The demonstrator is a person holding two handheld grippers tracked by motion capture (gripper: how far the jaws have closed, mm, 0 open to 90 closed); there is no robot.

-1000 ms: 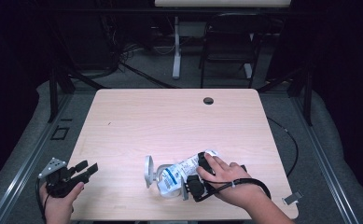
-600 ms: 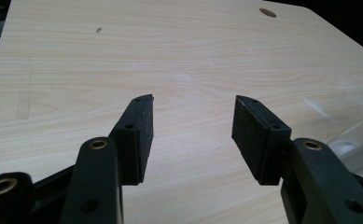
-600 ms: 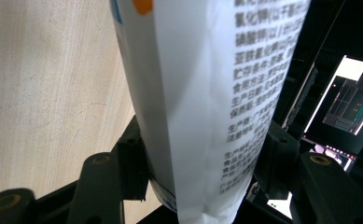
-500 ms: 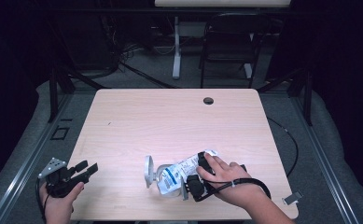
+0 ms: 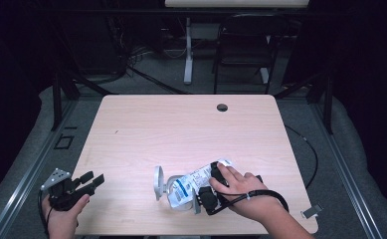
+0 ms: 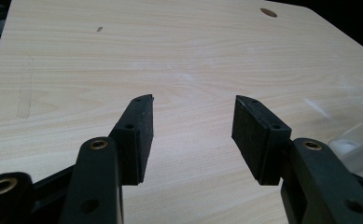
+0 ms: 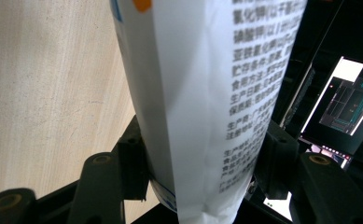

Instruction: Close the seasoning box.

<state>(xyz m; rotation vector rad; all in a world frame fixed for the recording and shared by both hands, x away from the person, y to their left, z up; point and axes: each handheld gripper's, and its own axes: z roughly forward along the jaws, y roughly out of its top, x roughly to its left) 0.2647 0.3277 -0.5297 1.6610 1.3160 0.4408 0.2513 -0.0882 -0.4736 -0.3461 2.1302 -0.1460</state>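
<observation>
Right gripper (image 5: 201, 196): jaws clamped on white printed plastic pouch (image 5: 191, 183), near front edge of pale wooden counter (image 5: 181, 124) | pouch likely soft, slippery; grip flat end | left gripper (image 5: 89, 180): jaws wide apart, empty.

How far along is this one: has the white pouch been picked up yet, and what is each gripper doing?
Done: the right gripper is shut on the white pouch; the right gripper view shows its jaws pressing both sides. In hand: the pouch lies low over the table near the front edge, beside a clear plastic piece. Whether it is lifted clear cannot be told. Left: the left gripper is open and idle.
</observation>
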